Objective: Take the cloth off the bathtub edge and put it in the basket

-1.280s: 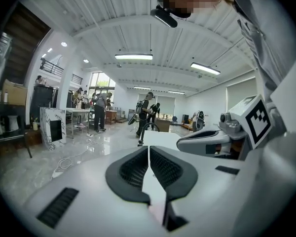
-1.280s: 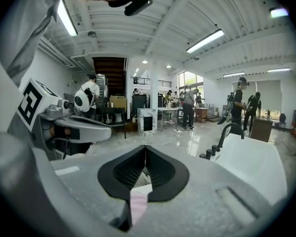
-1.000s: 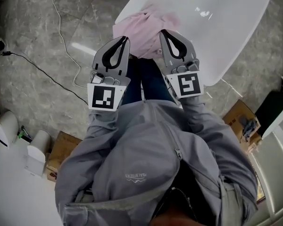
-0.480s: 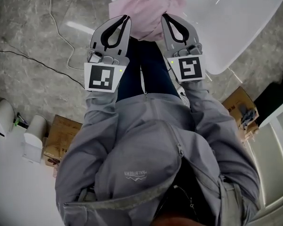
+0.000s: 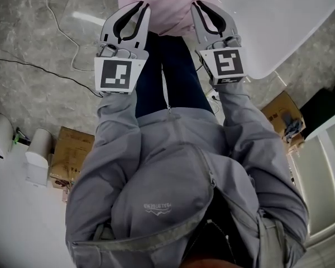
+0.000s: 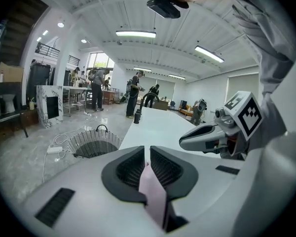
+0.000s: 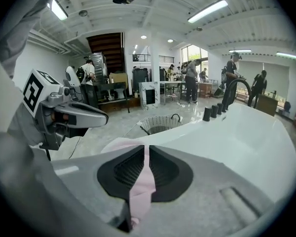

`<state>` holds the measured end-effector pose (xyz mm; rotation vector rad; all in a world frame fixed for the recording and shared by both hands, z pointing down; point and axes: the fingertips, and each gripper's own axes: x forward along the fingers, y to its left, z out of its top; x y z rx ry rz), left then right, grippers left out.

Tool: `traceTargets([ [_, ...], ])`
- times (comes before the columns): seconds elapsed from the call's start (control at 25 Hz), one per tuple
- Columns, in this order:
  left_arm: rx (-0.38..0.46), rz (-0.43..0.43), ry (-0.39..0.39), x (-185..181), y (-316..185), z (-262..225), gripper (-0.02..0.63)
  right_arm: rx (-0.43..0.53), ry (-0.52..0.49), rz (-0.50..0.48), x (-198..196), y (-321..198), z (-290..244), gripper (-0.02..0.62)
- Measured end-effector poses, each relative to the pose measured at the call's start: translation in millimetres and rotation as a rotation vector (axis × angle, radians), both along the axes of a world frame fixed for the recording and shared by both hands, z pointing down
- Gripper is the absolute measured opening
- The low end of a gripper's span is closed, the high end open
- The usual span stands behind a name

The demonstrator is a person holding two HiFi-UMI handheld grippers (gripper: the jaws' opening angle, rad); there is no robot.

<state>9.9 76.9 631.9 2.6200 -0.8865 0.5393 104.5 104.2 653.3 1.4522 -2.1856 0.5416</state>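
A pink cloth (image 5: 167, 4) lies bunched at the near end of the white bathtub (image 5: 279, 21), partly cut off by the top of the head view. My left gripper (image 5: 138, 5) is shut on a fold of the cloth (image 6: 153, 191), which shows pinched between its pads. Beside it, my right gripper (image 5: 196, 4) is shut on another fold (image 7: 140, 186), with more pink cloth spread on the tub rim (image 7: 237, 137) just ahead. A wire basket (image 6: 93, 143) stands on the floor beyond the tub's far-left side, and the right gripper view shows the basket (image 7: 160, 123) too.
A white cable (image 5: 56, 32) and a black one trail over the grey marble floor at left. Cardboard boxes (image 5: 67, 161) and white fixtures (image 5: 36, 161) sit at lower left, another box (image 5: 285, 116) at right. Black tap fittings (image 7: 214, 111) line the tub rim. People stand far behind.
Both grippers have sunk together, still shut on the pink cloth. In the head view the grippers, the cloth and the tub have slid toward the top edge.
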Motion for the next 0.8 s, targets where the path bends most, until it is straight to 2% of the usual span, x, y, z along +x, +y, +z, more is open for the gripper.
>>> traceTargets([
  [0.16,-0.017,0.004,-0.018,5,4,20,0.03,-0.038,0.005,-0.012,7,6,16,0.023],
  [0.24,-0.042,0.024,-0.034,6,7,32,0.17,-0.069,-0.001,-0.04,5,8,27,0.039],
  [0.28,-0.058,0.039,-0.046,7,9,38,0.176,-0.088,-0.008,-0.052,5,9,32,0.058],
  [0.36,-0.074,0.072,-0.076,10,13,48,0.219,-0.125,-0.025,-0.078,5,12,41,0.132],
  [0.44,-0.079,0.109,-0.11,15,16,56,0.256,-0.162,-0.037,-0.111,5,15,50,0.251],
  [0.6,-0.097,0.163,-0.196,20,22,71,0.323,-0.243,-0.007,-0.185,12,27,69,0.418],
  [0.8,-0.141,0.189,-0.329,11,23,99,0.341,-0.361,0.034,-0.248,25,41,106,0.463],
])
